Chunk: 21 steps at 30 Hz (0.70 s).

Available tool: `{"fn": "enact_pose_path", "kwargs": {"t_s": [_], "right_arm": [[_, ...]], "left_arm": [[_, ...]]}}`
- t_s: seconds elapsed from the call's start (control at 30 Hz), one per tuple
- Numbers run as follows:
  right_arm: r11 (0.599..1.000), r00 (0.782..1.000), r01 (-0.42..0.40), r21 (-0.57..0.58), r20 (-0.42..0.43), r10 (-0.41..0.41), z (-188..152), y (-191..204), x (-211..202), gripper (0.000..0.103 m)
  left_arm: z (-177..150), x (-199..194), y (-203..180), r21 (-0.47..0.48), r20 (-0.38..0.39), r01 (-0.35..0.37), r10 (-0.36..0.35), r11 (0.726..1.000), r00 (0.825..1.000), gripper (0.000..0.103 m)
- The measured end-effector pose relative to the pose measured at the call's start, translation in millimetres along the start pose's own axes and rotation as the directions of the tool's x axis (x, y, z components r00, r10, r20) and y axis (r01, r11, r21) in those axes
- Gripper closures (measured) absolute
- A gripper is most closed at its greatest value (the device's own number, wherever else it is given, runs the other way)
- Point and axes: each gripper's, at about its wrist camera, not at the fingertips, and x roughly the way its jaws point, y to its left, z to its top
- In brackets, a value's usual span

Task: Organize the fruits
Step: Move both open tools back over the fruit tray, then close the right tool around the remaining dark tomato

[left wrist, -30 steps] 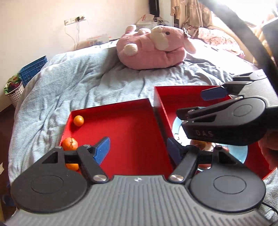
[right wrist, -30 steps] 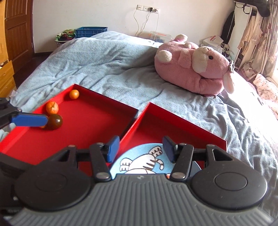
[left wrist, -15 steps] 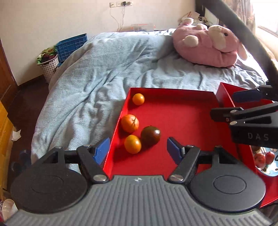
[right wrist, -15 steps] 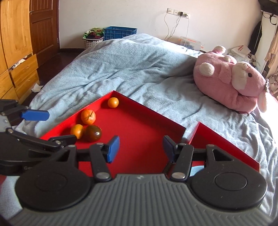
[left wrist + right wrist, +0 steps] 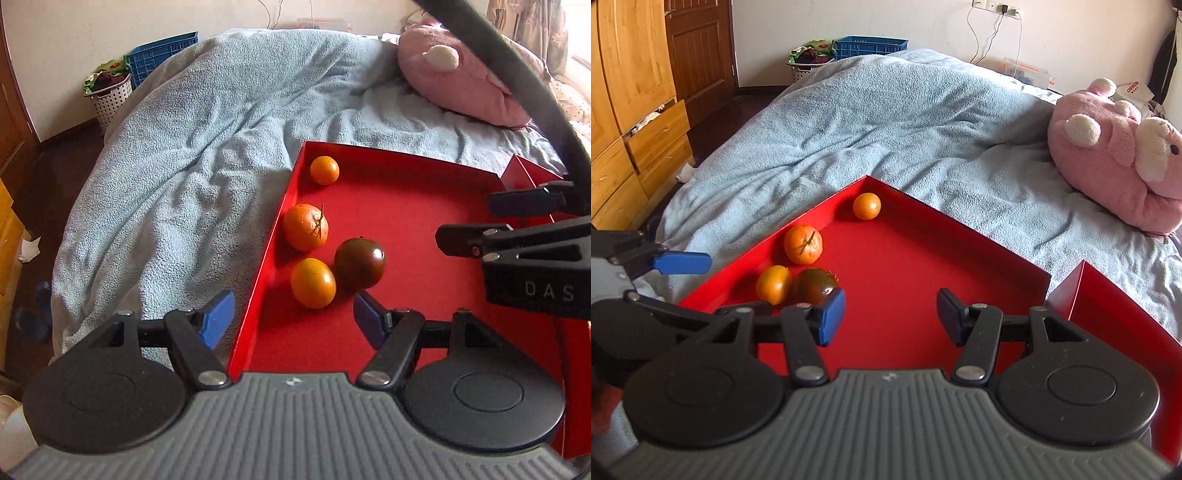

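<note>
Left wrist view: your left gripper (image 5: 293, 319) stands partly open and empty, straddling the left wall of the red tray (image 5: 424, 206). One orange (image 5: 313, 282) touches the dark tomato (image 5: 360, 262) just ahead of the fingers; a stemmed orange (image 5: 306, 227) and a small orange (image 5: 324, 170) lie farther along that wall.

Right wrist view: your right gripper (image 5: 890, 314) is partly open over bare tray floor, holding nothing. The tomato sits just beside its left finger (image 5: 831, 314).
</note>
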Motion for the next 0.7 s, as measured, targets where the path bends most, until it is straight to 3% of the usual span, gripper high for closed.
{"fn": "enact_pose_path", "kwargs": {"t_s": [0.33, 0.7], "right_arm": [[1.0, 0.999, -0.02, 0.014, -0.036, 0.021, -1.7, -2.6, 21.8, 0.045], [0.998, 0.998, -0.044, 0.036, -0.047, 0.046, 2.8, -1.1, 32.7, 0.045]], "left_arm": [[5.0, 30.9, 8.1, -0.031, -0.045, -0.001, 0.0, 1.0, 0.999, 0.028], [9.5, 47.5, 7.9, -0.032, -0.038, 0.039, -0.041, 0.999, 0.998, 0.028]]}}
